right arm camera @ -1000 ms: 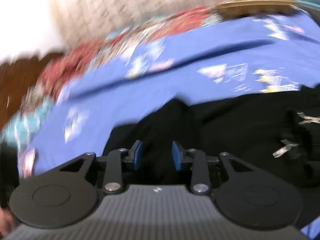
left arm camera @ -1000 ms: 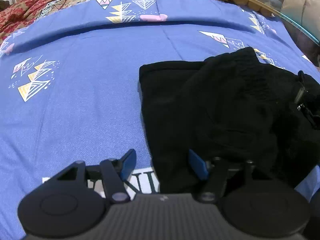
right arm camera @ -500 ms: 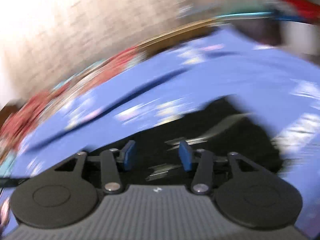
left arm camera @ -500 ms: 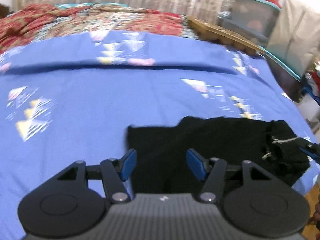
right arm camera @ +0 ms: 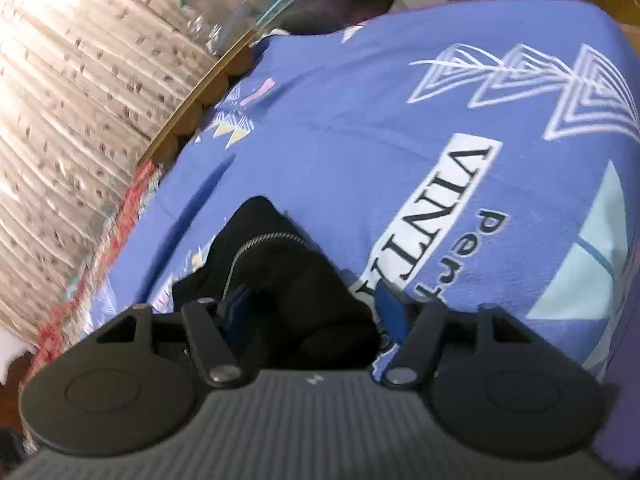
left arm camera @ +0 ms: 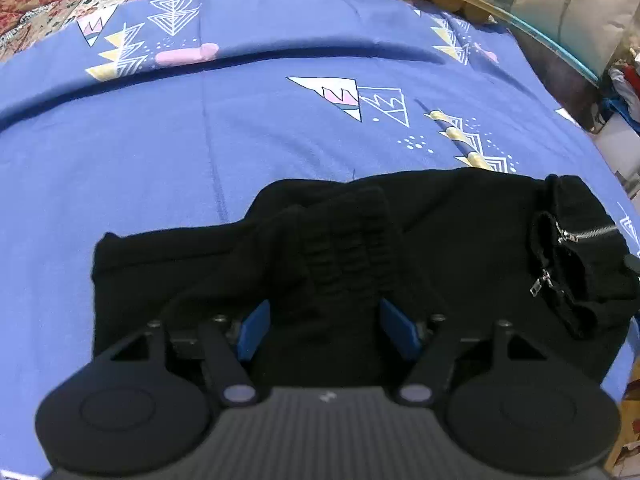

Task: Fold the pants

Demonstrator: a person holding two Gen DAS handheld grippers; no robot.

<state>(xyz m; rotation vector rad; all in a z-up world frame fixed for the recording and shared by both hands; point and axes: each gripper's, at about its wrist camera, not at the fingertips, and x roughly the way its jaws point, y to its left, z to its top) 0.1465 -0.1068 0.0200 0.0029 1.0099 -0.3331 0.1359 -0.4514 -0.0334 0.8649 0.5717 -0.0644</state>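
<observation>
Both tools gape, left tool point(left arm camera: 324, 330) over the bunched black fabric pants point(left arm camera: 360, 264) on the blue patterned bedsheet point(left arm camera: 200, 140), right tool point(right arm camera: 306, 308) at the zipper end; a shallow pinch could drag loose layers and undo the fold.

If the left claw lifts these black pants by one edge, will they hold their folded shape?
Probably not. The pants lie in soft bumps and ridges, so they look floppy and would likely sag and unfold. The zipper end looks bulkier, so it may hang lower.
</observation>
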